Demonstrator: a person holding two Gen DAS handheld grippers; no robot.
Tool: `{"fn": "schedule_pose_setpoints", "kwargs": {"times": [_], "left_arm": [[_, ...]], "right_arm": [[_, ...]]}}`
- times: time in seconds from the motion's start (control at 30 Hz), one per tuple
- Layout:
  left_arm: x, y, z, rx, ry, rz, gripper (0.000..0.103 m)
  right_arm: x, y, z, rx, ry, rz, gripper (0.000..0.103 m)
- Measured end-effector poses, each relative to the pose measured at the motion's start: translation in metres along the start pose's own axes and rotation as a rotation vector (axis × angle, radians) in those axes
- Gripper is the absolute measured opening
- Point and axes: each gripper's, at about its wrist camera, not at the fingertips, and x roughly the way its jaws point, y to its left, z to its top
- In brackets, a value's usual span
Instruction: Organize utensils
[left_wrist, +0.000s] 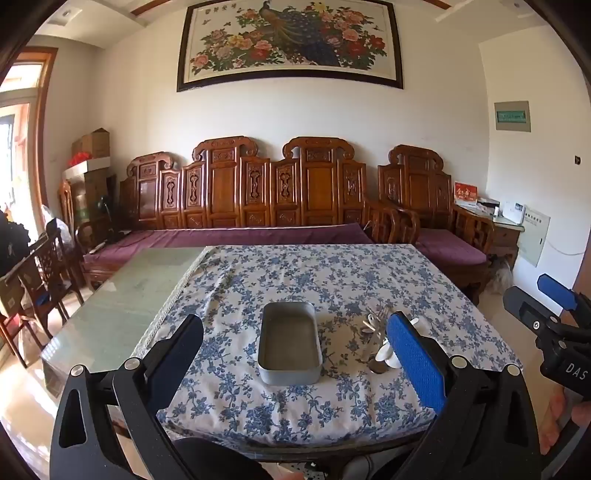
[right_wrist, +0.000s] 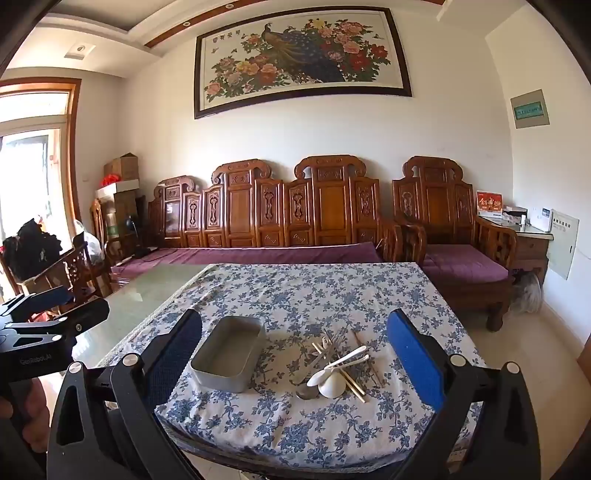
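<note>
a metal tray (right_wrist: 228, 359) sits bare on the floral tablecloth (right_wrist: 314, 295), utensils (right_wrist: 338, 363) piled just to its right. left gripper (left_wrist: 295, 354) and right gripper (right_wrist: 295, 354) hover near, jaws apart.

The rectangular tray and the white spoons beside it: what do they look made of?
Tray: probably metal, a dull grey matte finish with thin rolled walls. White spoons: likely ceramic or melamine, glossy and opaque white; the look alone can't settle which.
</note>
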Motion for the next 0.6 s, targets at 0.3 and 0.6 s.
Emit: {"fn": "schedule_pose_setpoints", "kwargs": {"times": [0.3,0.6], "left_arm": [[0.002,0.002,0.002,-0.007,0.008,-0.012,0.097],[-0.004,0.002,0.016,-0.016,-0.007,-0.007,0.097]], "right_arm": [[0.000,0.001,0.000,0.002,-0.002,0.004,0.101],[-0.002,0.005,-0.002,0.001,-0.004,0.004,0.101]]}}
